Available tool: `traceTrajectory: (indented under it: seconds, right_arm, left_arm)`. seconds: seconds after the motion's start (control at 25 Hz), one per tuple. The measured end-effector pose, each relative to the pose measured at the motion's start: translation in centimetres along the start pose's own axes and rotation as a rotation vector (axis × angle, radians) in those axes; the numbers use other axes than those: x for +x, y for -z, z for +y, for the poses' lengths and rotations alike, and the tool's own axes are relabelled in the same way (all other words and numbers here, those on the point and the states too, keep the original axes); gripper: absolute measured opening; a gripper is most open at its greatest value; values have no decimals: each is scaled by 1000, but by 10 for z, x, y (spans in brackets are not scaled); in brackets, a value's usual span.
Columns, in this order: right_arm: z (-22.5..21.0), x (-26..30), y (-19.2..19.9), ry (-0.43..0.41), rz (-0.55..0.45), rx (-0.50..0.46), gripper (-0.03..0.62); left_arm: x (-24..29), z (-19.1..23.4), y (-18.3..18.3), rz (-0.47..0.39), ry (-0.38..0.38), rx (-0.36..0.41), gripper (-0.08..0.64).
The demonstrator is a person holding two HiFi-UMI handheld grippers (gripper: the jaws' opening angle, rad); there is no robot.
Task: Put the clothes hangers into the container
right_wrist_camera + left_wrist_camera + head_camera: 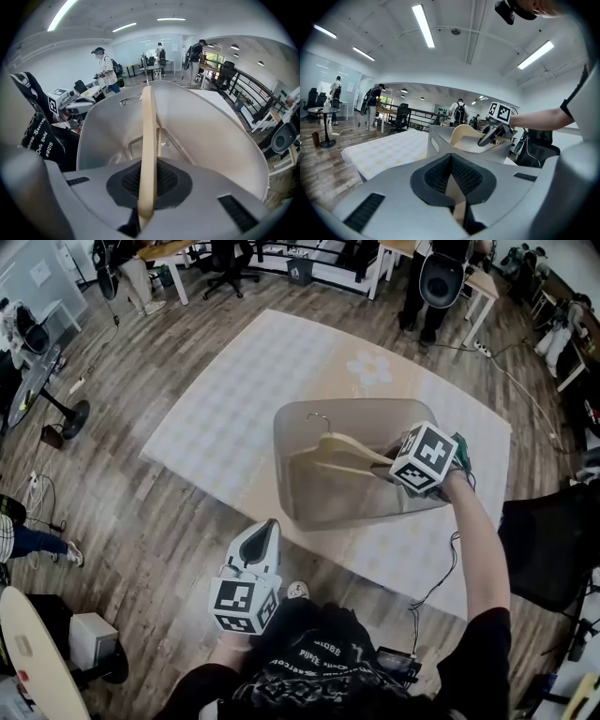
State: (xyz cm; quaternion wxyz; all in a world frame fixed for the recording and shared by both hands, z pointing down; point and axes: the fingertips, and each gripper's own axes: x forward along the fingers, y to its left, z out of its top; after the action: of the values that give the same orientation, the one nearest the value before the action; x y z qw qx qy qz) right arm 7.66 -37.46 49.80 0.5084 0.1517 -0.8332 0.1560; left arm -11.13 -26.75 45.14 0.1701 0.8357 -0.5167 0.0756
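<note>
One black chair (pixel 548 540) near container (pixel 291 484)

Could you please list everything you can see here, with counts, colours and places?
container: one, translucent grey, on the table
clothes hanger: one, pale wood with a metal hook, at the container's mouth, clamped in the right gripper
table: one, pale checked cloth with a flower print, centre
standing fan: one, black, on the wood floor at the left
office chair: one, black, far back
left gripper: one, grey, shut and empty, by the table's near edge
right gripper: one, grey, shut on the clothes hanger at the container's right rim
</note>
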Motion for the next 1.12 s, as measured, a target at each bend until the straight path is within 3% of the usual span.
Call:
traceTrajectory:
  seconds: [0.28, 0.44, 0.68, 0.96, 1.12]
  right_arm:
    - [4, 7, 4, 5, 40, -2, 11]
    - [10, 13, 9, -23, 125, -16, 11]
    - [19, 18, 16, -103, 172, -22, 11]
    - [7, -1, 13, -71, 75, 6, 11]
    - [-4, -9, 17, -13, 78, -22, 12]
  left_arm:
    - [-1, 16, 2, -1, 6, -13, 20]
    - [-6, 17, -1, -15, -2, -20, 20]
    - [-5, 16, -3, -34, -24, -40, 20]
    - [0, 1, -12, -52, -16, -38, 20]
    - [8, -11, -11, -48, -2, -34, 20]
